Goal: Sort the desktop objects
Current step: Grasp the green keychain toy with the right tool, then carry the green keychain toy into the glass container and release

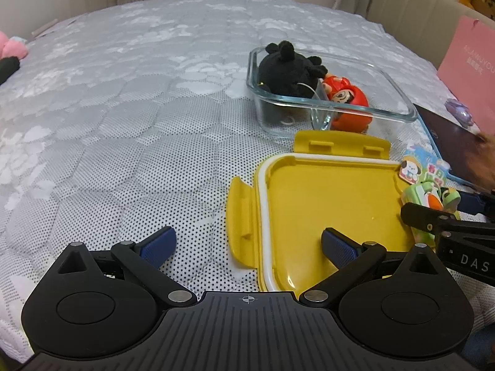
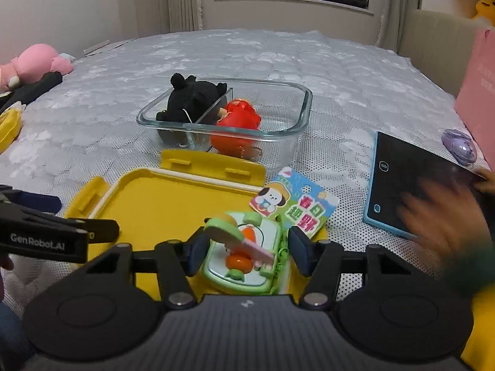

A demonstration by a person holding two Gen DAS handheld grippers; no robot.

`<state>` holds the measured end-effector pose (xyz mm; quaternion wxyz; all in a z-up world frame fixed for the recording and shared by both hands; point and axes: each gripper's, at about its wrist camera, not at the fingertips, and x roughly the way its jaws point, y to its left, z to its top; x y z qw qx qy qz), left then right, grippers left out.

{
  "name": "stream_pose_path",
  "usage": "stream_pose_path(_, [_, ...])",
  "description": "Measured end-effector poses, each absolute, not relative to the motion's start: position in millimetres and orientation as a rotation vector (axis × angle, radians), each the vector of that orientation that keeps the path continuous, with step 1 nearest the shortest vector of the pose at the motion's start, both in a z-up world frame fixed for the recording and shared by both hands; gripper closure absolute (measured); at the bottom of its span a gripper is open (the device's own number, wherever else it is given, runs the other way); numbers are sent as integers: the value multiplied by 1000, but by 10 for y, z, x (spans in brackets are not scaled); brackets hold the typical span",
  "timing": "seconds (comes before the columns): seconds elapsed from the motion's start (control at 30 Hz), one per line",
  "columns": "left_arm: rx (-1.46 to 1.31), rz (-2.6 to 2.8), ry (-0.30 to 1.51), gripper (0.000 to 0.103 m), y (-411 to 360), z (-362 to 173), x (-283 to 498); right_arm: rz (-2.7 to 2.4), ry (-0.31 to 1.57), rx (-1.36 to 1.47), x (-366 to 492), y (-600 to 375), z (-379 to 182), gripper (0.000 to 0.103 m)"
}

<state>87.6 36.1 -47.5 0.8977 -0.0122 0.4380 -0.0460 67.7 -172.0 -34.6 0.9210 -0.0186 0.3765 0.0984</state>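
A divided glass container [image 2: 301, 114] sits on the quilted bed, with a black plush [image 2: 193, 100] in its left compartment and a red figure toy [image 2: 236, 125] beside it. A yellow lid [image 2: 154, 207] lies upside down in front of it. My right gripper [image 2: 244, 252] is shut on a green toy set [image 2: 244, 259] with a blue dog card [image 2: 294, 204], held over the lid's right edge. My left gripper [image 1: 247, 247] is open and empty, low over the lid's left part [image 1: 324, 210]. The container [image 1: 393, 99], black plush [image 1: 287, 68] and red toy [image 1: 349, 99] also show there.
A black tablet in a blue case [image 2: 408, 182] lies right of the lid, with a blurred hand [image 2: 439, 219] over it. A purple mouse [image 2: 459, 145] and pink box [image 2: 478, 92] stand at the far right. A pink plush [image 2: 34, 63] lies far left.
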Motion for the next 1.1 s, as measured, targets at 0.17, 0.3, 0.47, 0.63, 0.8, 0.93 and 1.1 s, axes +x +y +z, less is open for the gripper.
stream_pose_path(0.17, [-33,-96,905,1,390,-475,863,219,771,7,676,-1768,-281,48])
stream_pose_path(0.3, [-45,-98,903,1,406,-476,857,227,727,-19,648,-1737,-105,82])
stream_pose_path(0.47, [-47,-101,900,1,427,-474,837,254,728,-23,715,-1730,8,84])
stream_pose_path(0.63, [-55,-101,900,1,453,-476,843,279,712,48,718,-1810,130,84])
stream_pose_path(0.8, [-58,-101,897,1,455,-469,838,302,670,135,728,-1935,367,84])
stream_pose_path(0.93, [-59,-104,893,1,453,-457,824,319,630,169,776,-1989,569,84])
stream_pose_path(1.1, [-66,-108,892,1,472,-449,816,303,519,165,861,-1976,910,84])
